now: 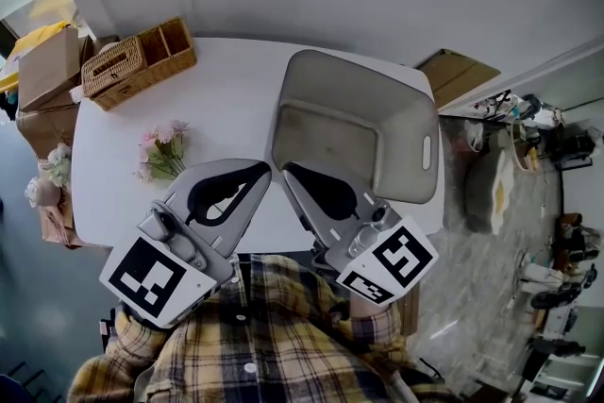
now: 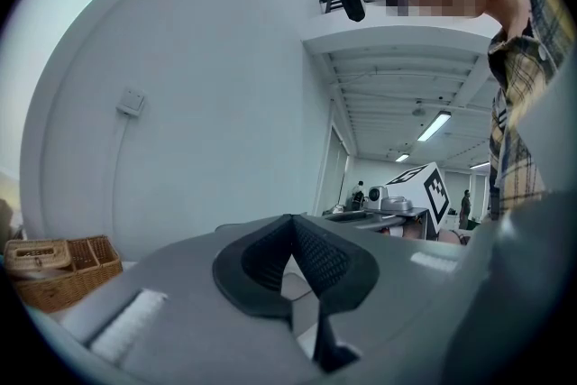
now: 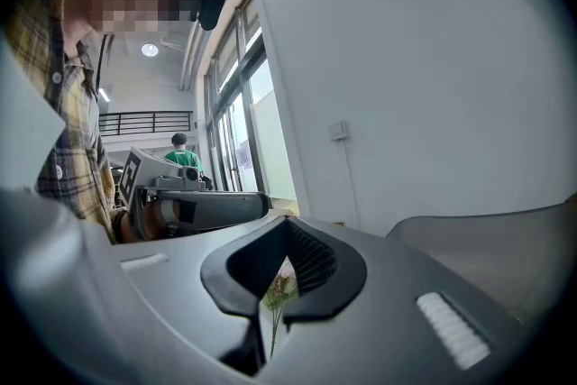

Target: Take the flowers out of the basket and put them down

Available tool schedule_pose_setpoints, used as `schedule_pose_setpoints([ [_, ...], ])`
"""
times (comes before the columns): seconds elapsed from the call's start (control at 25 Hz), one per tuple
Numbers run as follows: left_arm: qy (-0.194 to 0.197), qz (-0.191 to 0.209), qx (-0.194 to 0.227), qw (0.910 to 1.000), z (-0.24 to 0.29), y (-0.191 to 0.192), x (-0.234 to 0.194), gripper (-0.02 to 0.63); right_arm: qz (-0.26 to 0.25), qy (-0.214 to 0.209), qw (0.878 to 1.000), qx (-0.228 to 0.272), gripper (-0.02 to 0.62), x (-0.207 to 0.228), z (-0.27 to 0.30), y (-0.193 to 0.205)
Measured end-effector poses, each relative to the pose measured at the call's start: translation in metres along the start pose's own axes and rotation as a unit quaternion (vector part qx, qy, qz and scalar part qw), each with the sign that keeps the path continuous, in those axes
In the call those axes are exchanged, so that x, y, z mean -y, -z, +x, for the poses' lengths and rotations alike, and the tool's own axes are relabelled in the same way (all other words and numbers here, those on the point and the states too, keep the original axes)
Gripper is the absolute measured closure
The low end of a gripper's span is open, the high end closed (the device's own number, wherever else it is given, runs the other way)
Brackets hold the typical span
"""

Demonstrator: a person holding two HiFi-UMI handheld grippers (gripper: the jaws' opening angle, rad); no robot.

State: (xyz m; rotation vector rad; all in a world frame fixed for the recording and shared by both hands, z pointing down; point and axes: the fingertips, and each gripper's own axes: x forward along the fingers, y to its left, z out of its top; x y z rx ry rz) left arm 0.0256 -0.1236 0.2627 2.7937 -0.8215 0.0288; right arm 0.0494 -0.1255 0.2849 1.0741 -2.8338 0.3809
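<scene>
No text or numbers I can read, just black-and-white square markers on the left cube (image 1: 151, 277) and right cube (image 1: 392, 261).

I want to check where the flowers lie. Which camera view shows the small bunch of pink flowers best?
The head view: the small bunch of pink flowers lies whole on the white table. The right gripper view shows only a sliver through its jaws' gap; the left gripper view shows none.

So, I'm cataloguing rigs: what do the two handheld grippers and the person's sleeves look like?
The left gripper and right gripper are matching grey wedge-shaped shells with black ribbed pads. Each carries a white cube with black square markers. The sleeves are yellow, blue and grey plaid.
</scene>
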Motion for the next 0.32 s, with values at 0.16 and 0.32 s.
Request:
schedule_pose_setpoints([
  [0.16, 0.006, -0.002, -0.005, 1.0000, 0.0013, 0.0015, 0.0022, 0.592, 0.001, -0.002, 1.000, 0.001, 0.591, -0.0008, -0.0020, -0.0010],
  [0.32, 0.023, 0.001, -0.008, 0.9997, 0.0058, -0.0040, 0.0009, 0.592, -0.003, 0.001, 1.000, 0.001, 0.591, 0.0027, -0.0048, -0.0042],
])
